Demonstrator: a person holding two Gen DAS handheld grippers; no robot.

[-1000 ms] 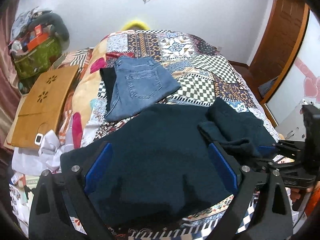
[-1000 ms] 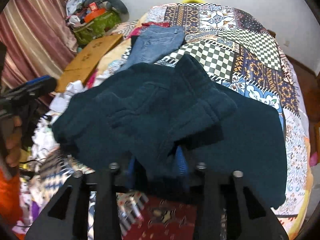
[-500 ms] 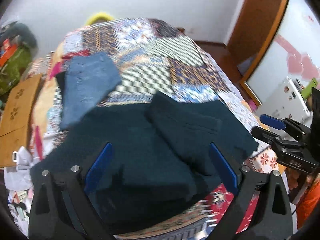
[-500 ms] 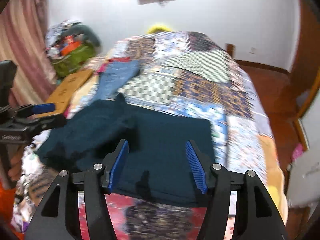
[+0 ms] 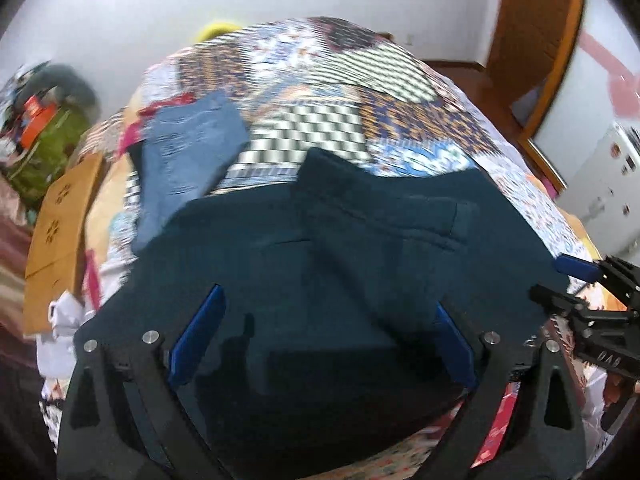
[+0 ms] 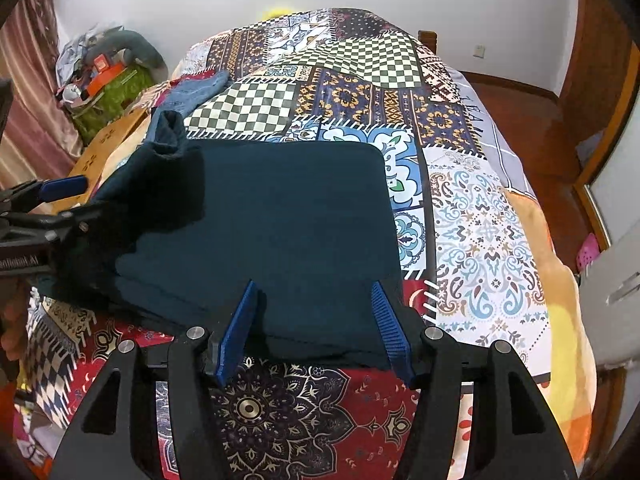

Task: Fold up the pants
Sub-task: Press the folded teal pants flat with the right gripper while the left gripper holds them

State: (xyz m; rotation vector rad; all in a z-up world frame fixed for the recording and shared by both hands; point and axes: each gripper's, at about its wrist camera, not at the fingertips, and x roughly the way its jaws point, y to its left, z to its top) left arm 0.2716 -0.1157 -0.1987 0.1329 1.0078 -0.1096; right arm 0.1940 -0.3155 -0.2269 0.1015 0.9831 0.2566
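- Left wrist view: the dark teal pants [image 5: 320, 272] lie spread on the patchwork bedspread [image 5: 400, 92], near its close edge, with one part doubled over the rest and a seam line showing across the upper layer.
- The left hand-held gripper [image 5: 320, 340] hangs over the near part of the pants with its blue pads set wide apart; cloth lies under them, but nothing is pinched.
- Right wrist view: the right hand-held gripper [image 6: 316, 328] hovers at the near hem of the pants [image 6: 280, 220]. Its jaws have just been opening and now stand about half wide; the cloth lies below and between the pads, not clamped.
- The right side of the pants looks flat and square-cornered; at the far left a rumpled end [image 6: 170, 132] sticks up, close beside the folded jeans [image 6: 196, 90] lying further up the bed.
- The left hand-held gripper also shows at the left edge of this view, just above the bunched side of the cloth.
- Judged step: a fold has been laid down and let go, so both hand-held grippers are free between folds.
- The next move likely calls for flattening or re-gripping the rumpled left end, then taking two corners of one edge, one per hand-held gripper, and carrying them across evenly.
- Risk: a grab that takes only the top layer would drag the fold askew.
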